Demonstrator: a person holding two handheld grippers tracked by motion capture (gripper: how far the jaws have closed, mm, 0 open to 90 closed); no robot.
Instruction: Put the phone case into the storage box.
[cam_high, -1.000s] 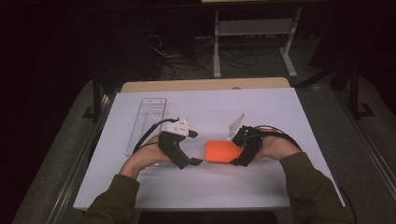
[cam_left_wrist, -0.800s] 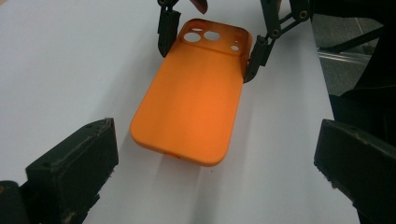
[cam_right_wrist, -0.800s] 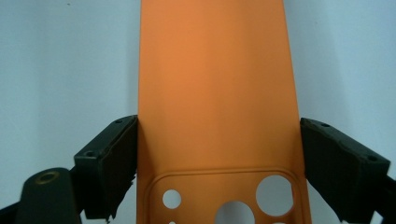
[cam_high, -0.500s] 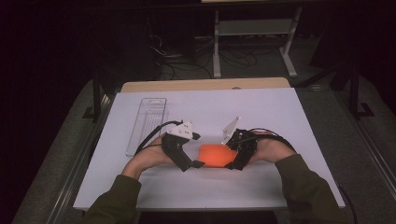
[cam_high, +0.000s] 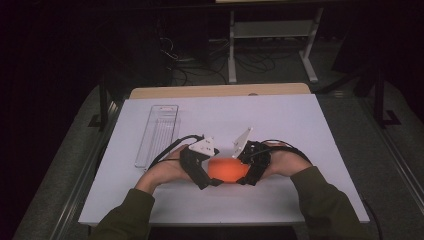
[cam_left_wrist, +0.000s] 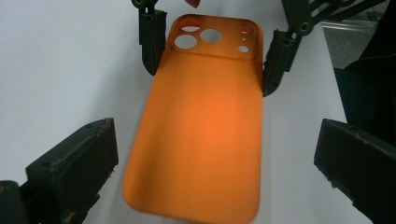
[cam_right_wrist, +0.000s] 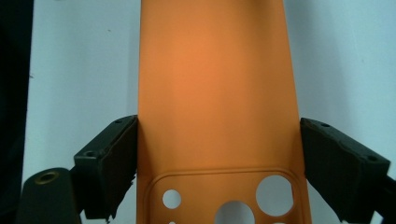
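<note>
The orange phone case (cam_high: 227, 170) lies flat near the counter's (cam_high: 300, 120) front edge. Your right tongs (cam_right_wrist: 217, 163) hug its camera-hole end on both sides. Your left tongs (cam_left_wrist: 210, 158) are wide open around the other end, not touching. Close them slowly and evenly, so the soft case doesn't bend or slip.

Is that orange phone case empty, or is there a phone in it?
Empty. The orange phone case lies flat on the white table, and the table's white shows through its camera holes.
</note>
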